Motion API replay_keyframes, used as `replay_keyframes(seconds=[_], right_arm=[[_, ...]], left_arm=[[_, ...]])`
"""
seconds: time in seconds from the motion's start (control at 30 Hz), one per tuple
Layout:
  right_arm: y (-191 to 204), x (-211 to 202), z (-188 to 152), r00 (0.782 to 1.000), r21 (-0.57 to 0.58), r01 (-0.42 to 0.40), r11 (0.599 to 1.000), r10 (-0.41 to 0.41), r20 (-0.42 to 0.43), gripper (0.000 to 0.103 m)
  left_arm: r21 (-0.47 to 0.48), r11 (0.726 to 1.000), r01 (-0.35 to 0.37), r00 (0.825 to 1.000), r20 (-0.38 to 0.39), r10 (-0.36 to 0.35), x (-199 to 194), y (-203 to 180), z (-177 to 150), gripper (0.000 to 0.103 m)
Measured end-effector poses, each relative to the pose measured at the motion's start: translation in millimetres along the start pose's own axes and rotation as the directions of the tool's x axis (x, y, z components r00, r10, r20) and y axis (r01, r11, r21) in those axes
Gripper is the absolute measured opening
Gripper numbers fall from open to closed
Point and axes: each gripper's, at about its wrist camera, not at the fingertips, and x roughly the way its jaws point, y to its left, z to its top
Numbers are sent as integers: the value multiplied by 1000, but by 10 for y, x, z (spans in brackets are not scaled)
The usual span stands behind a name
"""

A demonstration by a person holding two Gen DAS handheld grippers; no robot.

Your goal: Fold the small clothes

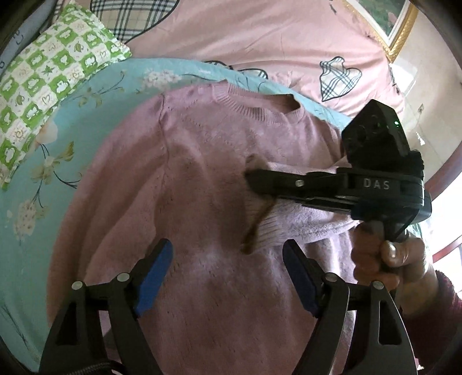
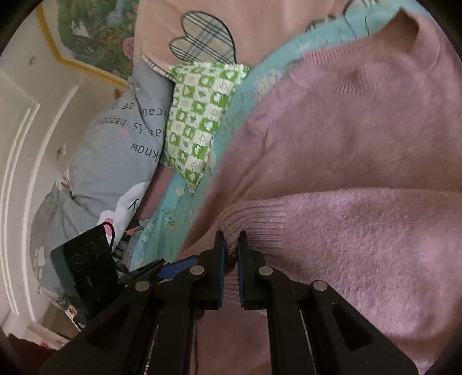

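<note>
The letters "DAS" stand in pale relief on the black body of our right gripper (image 1: 254,180), seen side-on from the left wrist, and a grey pillowcase (image 2: 115,161) at the bed's edge carries upside-down print of which we can read "know" and "is", the rest too warped to make out. A pink knit sweater (image 1: 202,178) lies flat on a turquoise floral sheet (image 1: 37,187), its long axis running away from us, ribbed neckline at the far end toward a pink quilt (image 1: 260,37) with plaid patches. Our right gripper (image 2: 231,248) has its jaws nearly closed on the ribbed cuff (image 2: 254,219) of one sleeve, which it holds across the sweater's chest, the sleeve trailing back toward the right hand (image 1: 387,253) on the grip. Our left gripper (image 1: 228,253) hovers over the lower body of the sweater, its blue-padded jaws spread wide with nothing between them but the knit below, not touching it. A green-and-white checked pillow (image 1: 49,86) rests just beside the sheet, and a gold-framed picture (image 1: 395,26) hangs on the wall.
</note>
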Motion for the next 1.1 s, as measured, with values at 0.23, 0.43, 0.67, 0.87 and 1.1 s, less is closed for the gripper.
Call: replay_keyframes(seconds=[0.23,0.43,0.67,0.87,1.1], right_arm=[[-96,235,36,997,16,39,999,-38,-71,21],[-90,-325,-56,999,33,17,999,-18,48,46],[-189,-1318,-421,972,89,74,993,-92,217,46],[-373,-1831,-696,942,151,140,979,-179,285,46],[-535,-2191,-694,889,212,187,959,-257,379,46]], left_arm=[[1,1000,-29,999,-30,29,167,-39,45,79],[75,995,-66,998,-10,67,197,-199,171,79],[162,985,-57,997,-33,63,507,-183,615,80],[205,979,6,979,-203,36,894,-197,673,75],[263,962,-69,985,-135,107,747,-372,554,6]])
